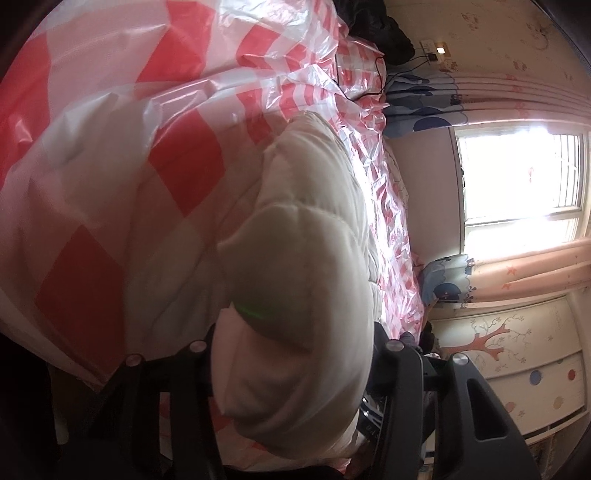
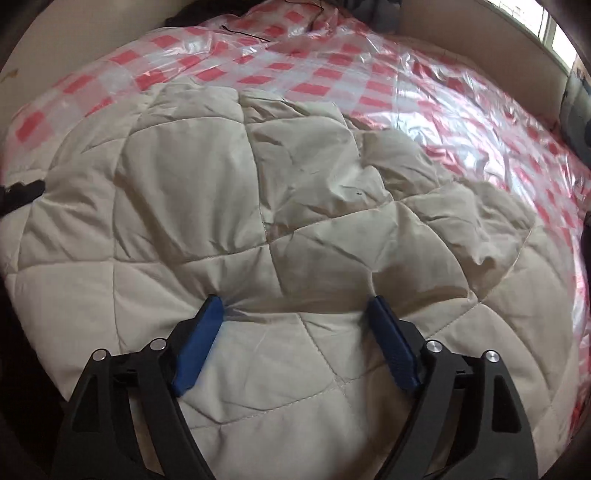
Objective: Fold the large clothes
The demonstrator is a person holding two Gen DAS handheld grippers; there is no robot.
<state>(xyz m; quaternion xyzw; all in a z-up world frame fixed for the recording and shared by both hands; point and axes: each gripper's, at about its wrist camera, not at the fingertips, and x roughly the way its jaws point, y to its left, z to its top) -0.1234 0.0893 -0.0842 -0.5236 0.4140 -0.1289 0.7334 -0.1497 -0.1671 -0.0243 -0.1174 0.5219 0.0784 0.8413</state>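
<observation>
A cream quilted comforter (image 2: 258, 206) lies spread and rumpled on a bed covered with red-and-white checked plastic sheet (image 2: 332, 77). My right gripper (image 2: 295, 306) is open, its blue fingertips (image 2: 207, 325) pressing down on the quilt with a fold between them. In the left wrist view a thick fold of the same quilt (image 1: 295, 295) fills the space between my left gripper's black arms (image 1: 291, 350); its fingertips are hidden by the cloth. The view is tilted sideways.
The checked plastic (image 1: 129, 129) bulges up at the left of the left wrist view. A window (image 1: 517, 177), curtains (image 1: 535, 273), a cabinet with a tree picture (image 1: 517, 350) and a wall socket with cables (image 1: 432, 51) stand beyond the bed. Dark clothing (image 1: 376, 26) lies at the bed's far end.
</observation>
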